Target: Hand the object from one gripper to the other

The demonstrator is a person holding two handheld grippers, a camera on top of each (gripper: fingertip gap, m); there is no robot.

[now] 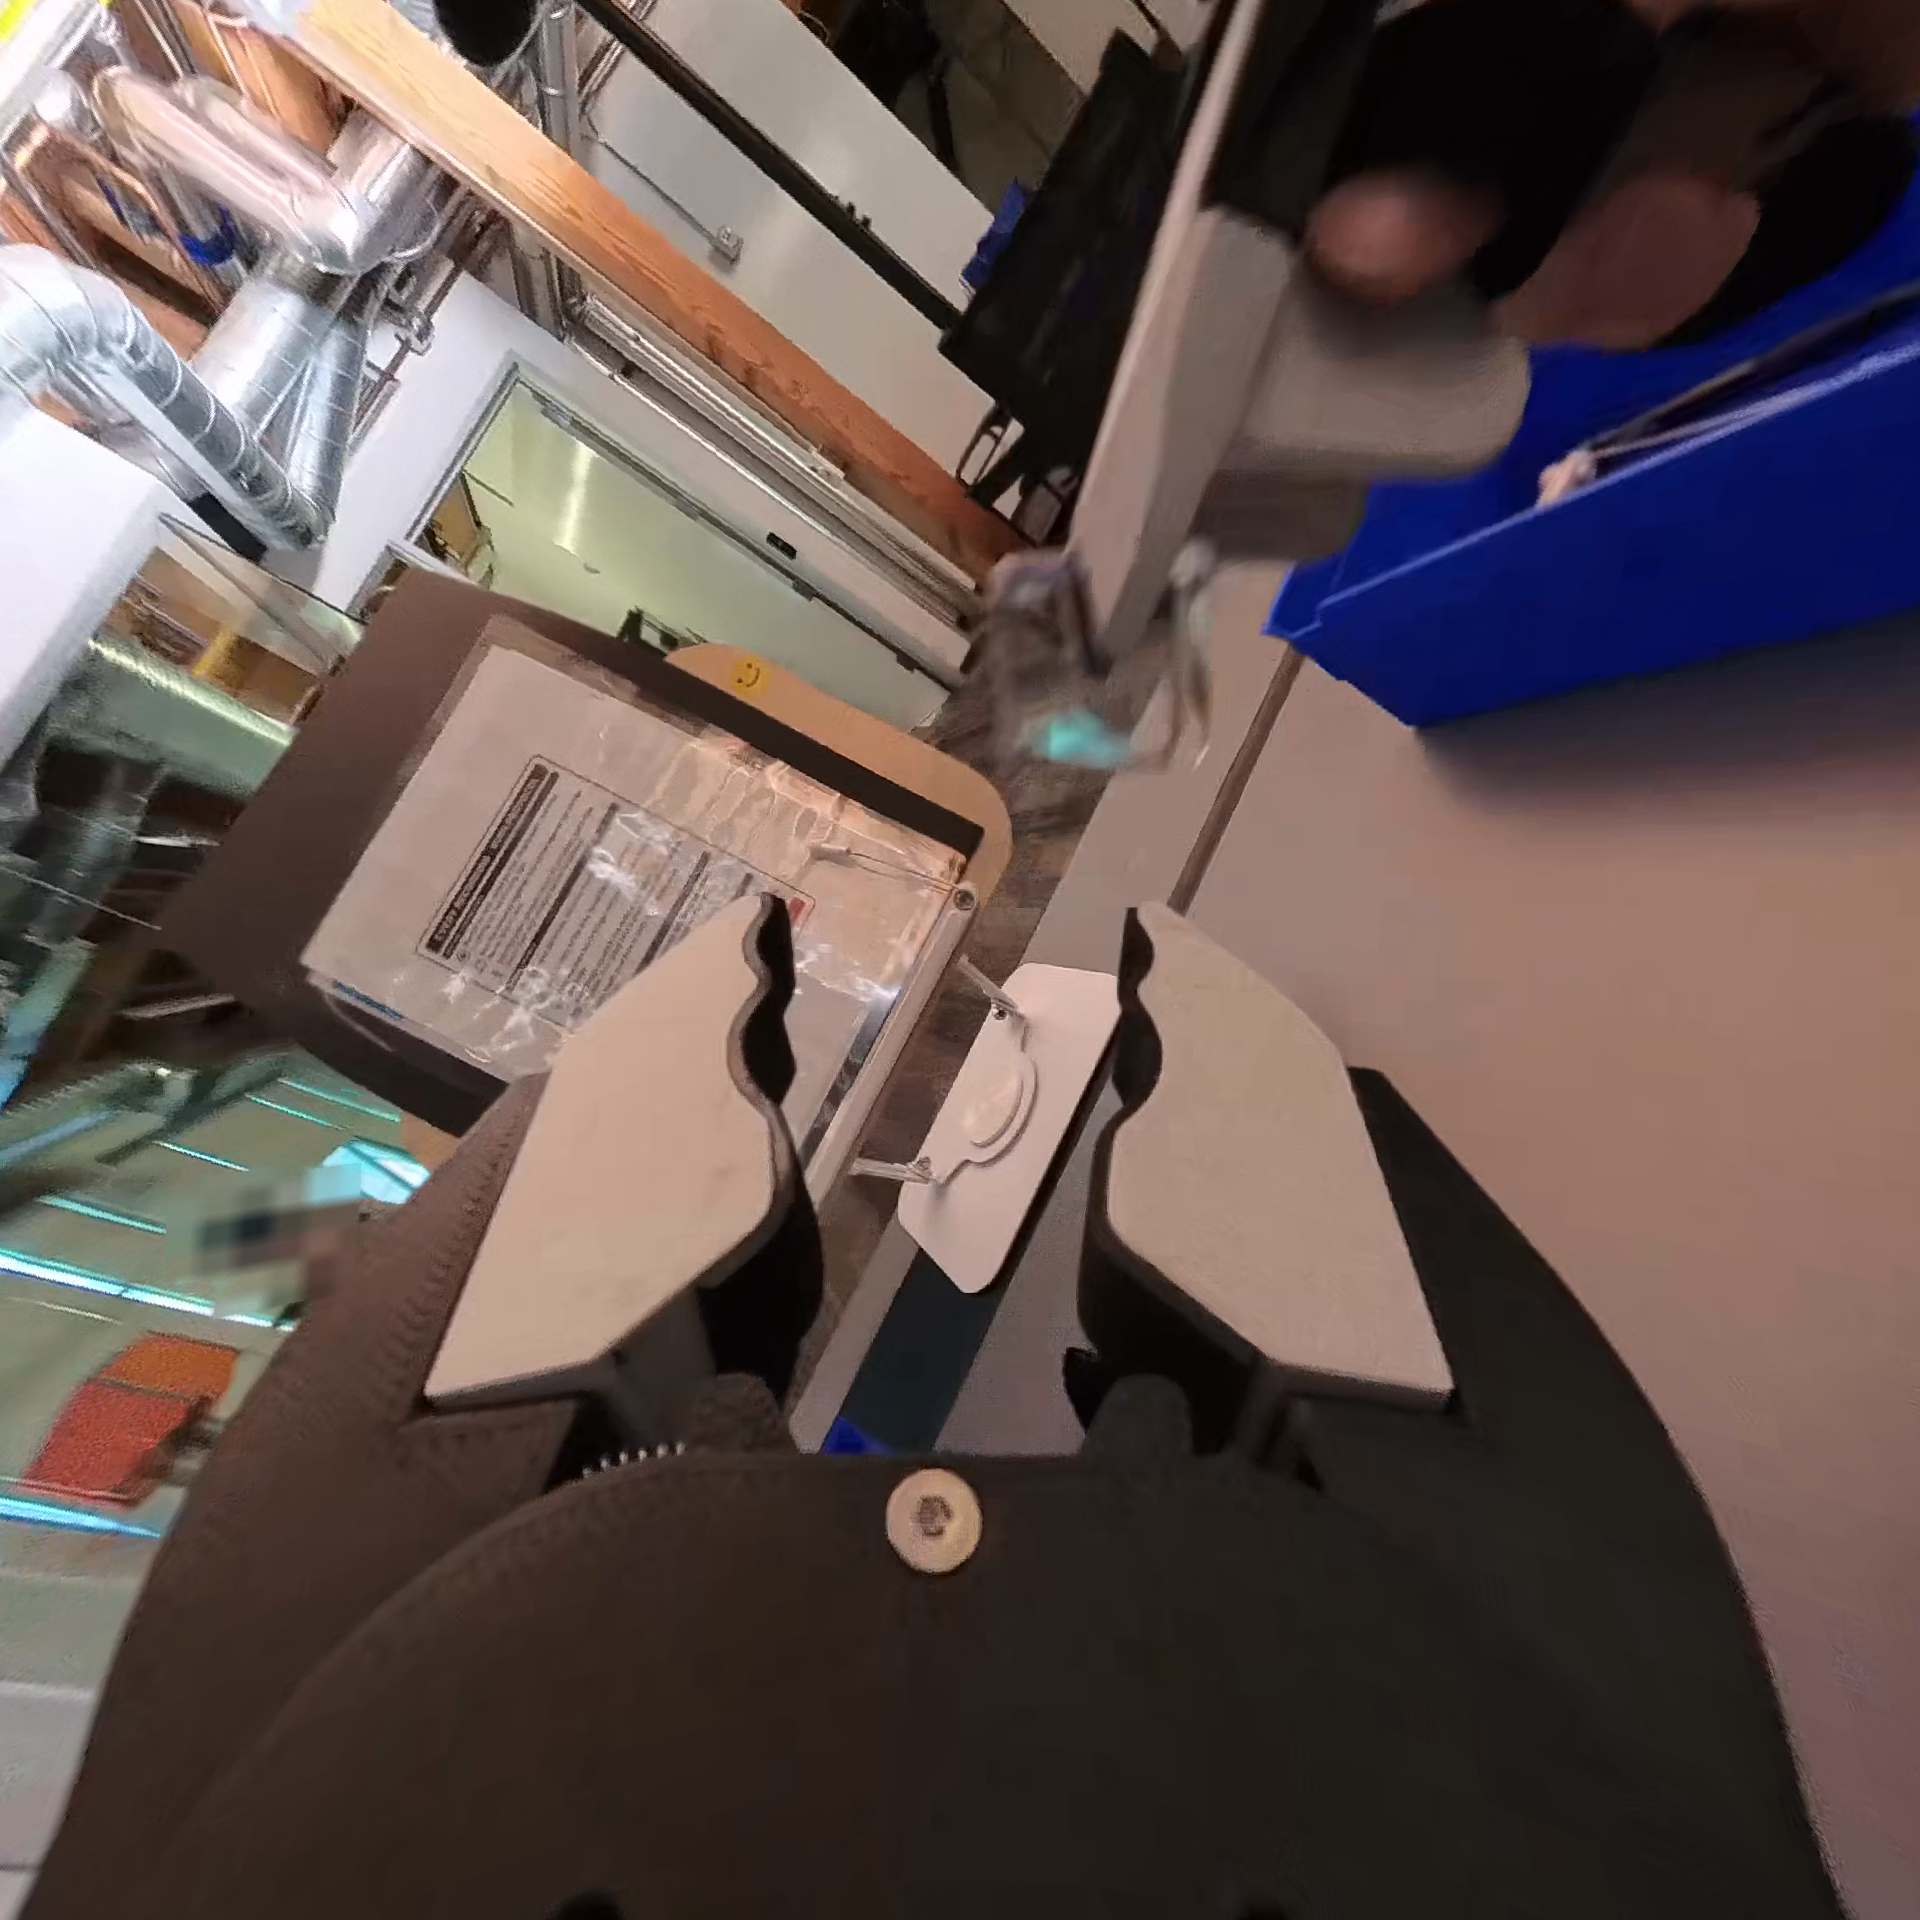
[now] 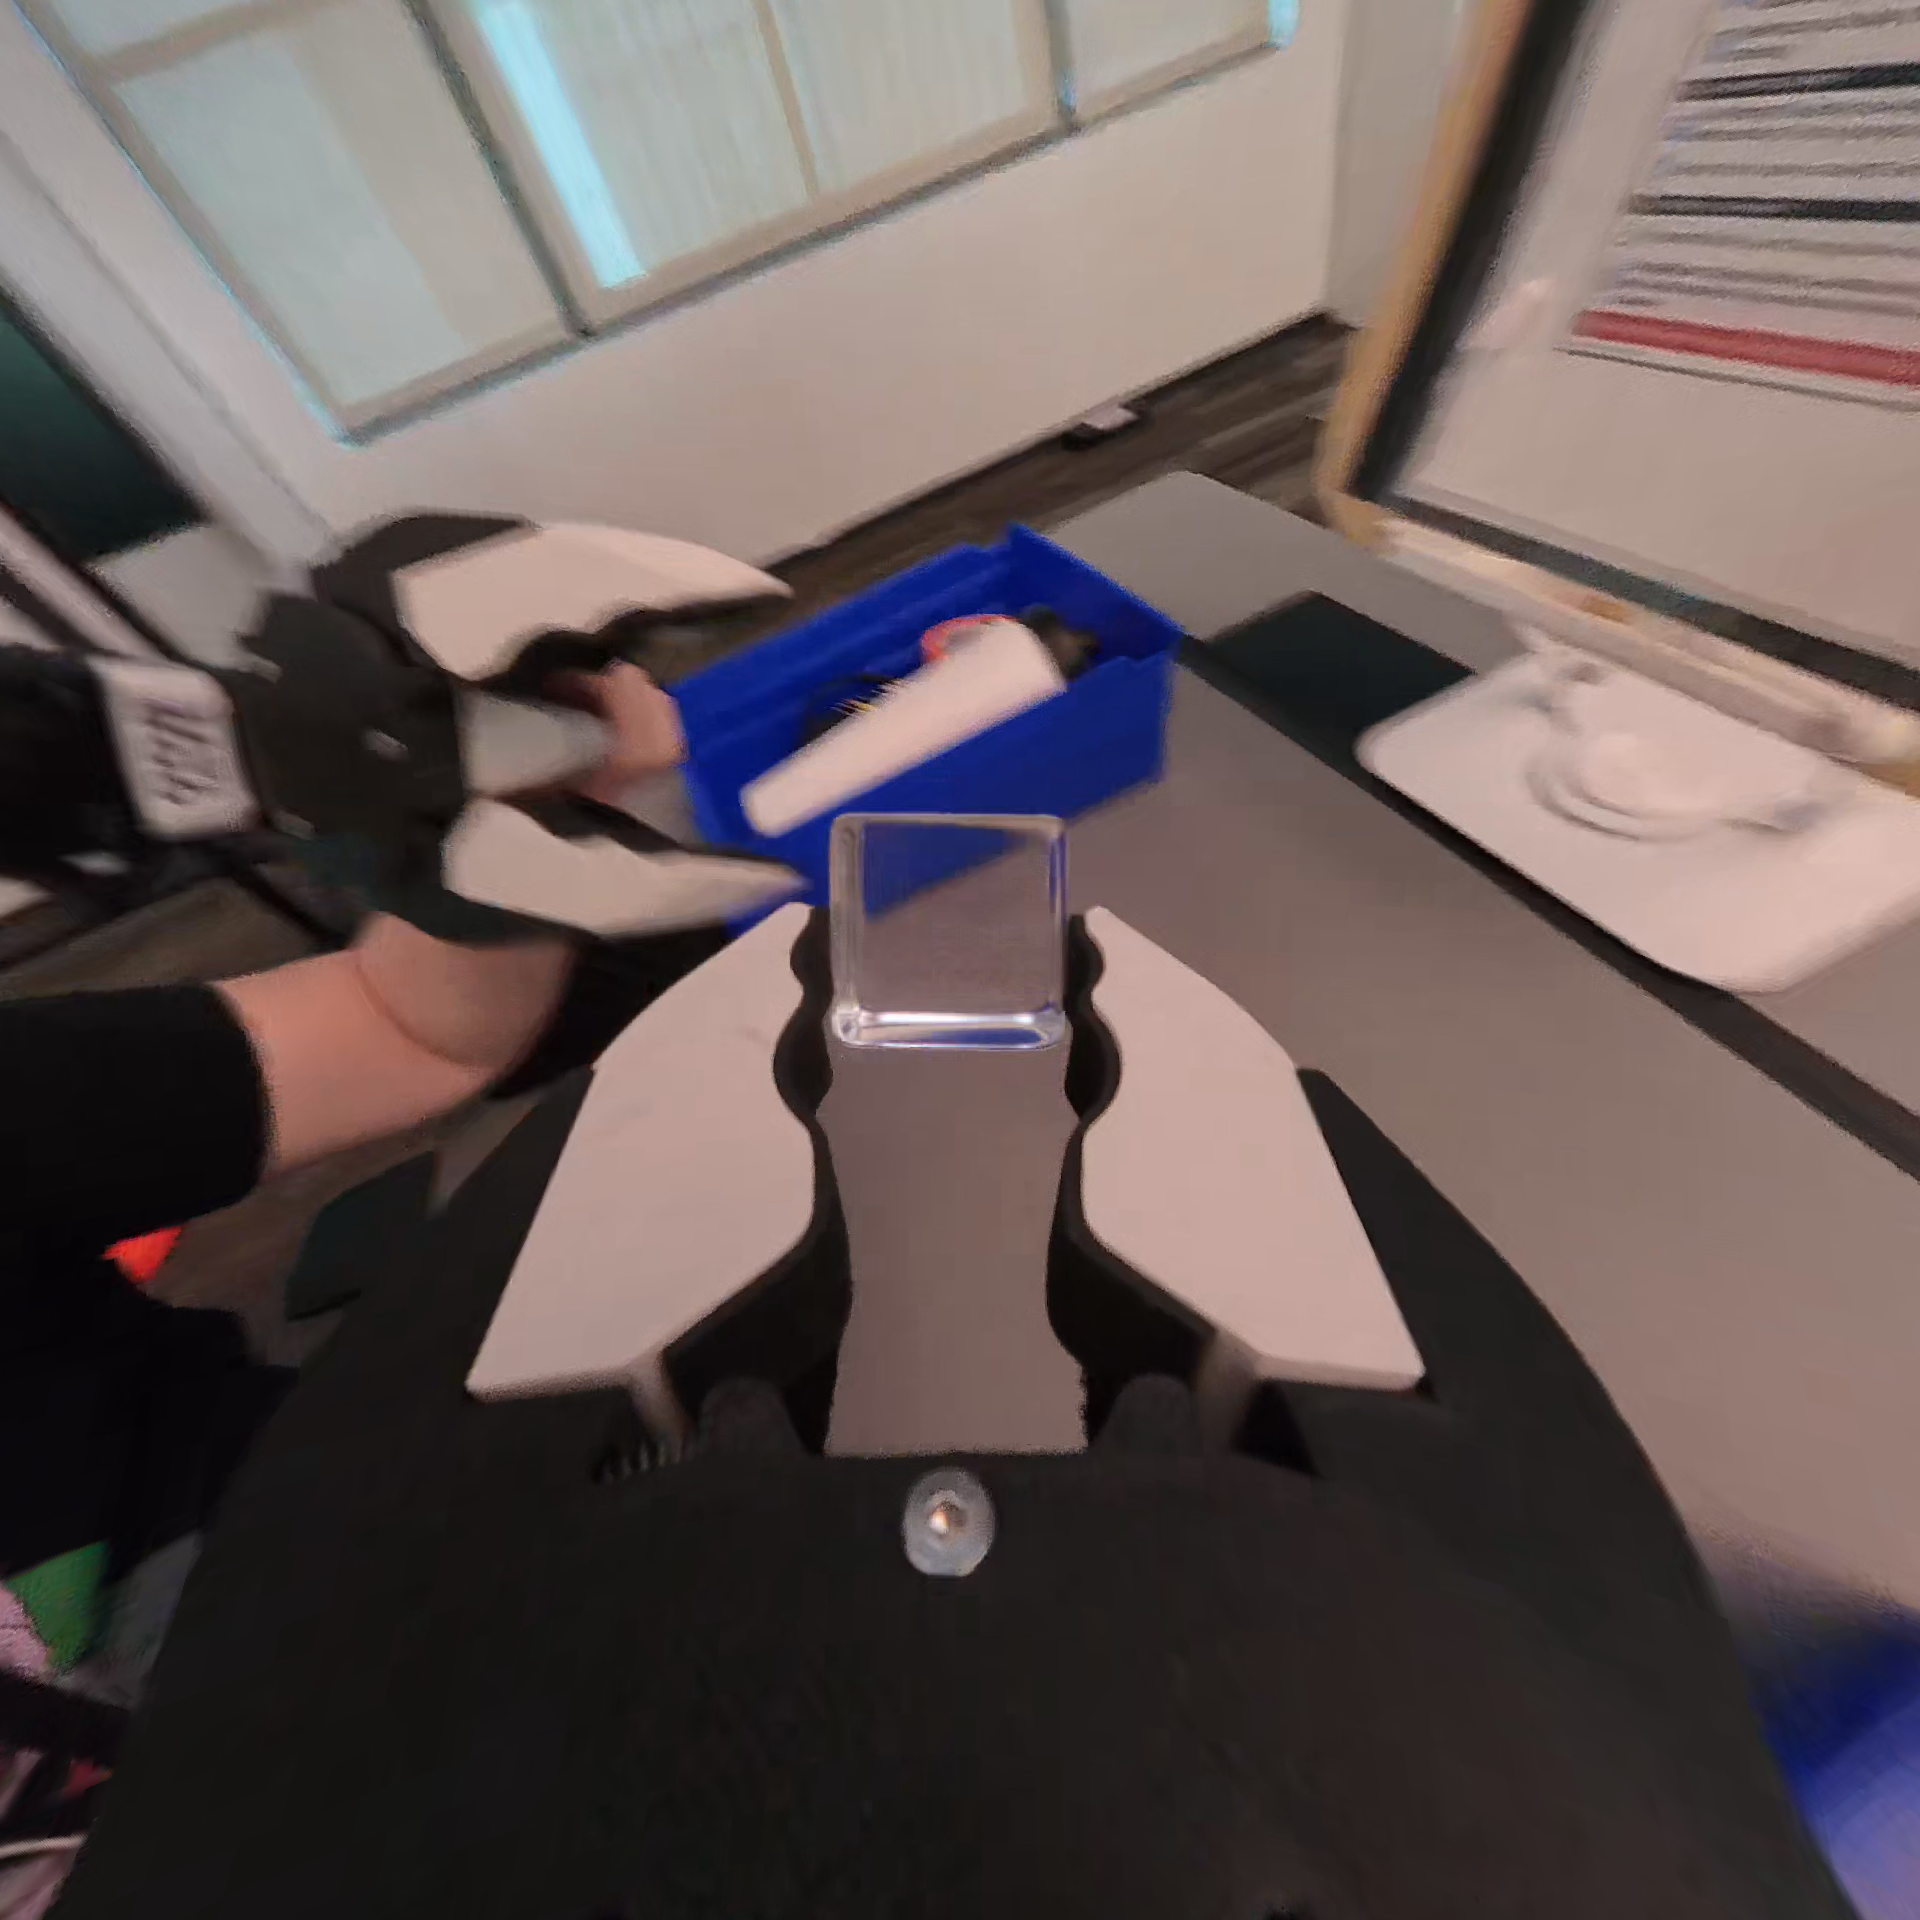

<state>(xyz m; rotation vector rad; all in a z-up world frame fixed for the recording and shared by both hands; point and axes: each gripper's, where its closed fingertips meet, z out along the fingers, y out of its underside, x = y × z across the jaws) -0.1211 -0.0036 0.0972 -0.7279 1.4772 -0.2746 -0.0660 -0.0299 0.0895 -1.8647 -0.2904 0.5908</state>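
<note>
Right gripper [image 2: 948, 961] clamps clear cube [image 2: 948, 930]; left gripper [image 1: 951, 977] agape.

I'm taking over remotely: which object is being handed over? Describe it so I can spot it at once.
Start at the grey table with the blue bin on it. In front of the bin, the right gripper holds a clear cube between its fingertips, with the left gripper open beside it. Unlike the white roll lying in the bin, the cube is see-through, square-edged and held in the air.
</note>
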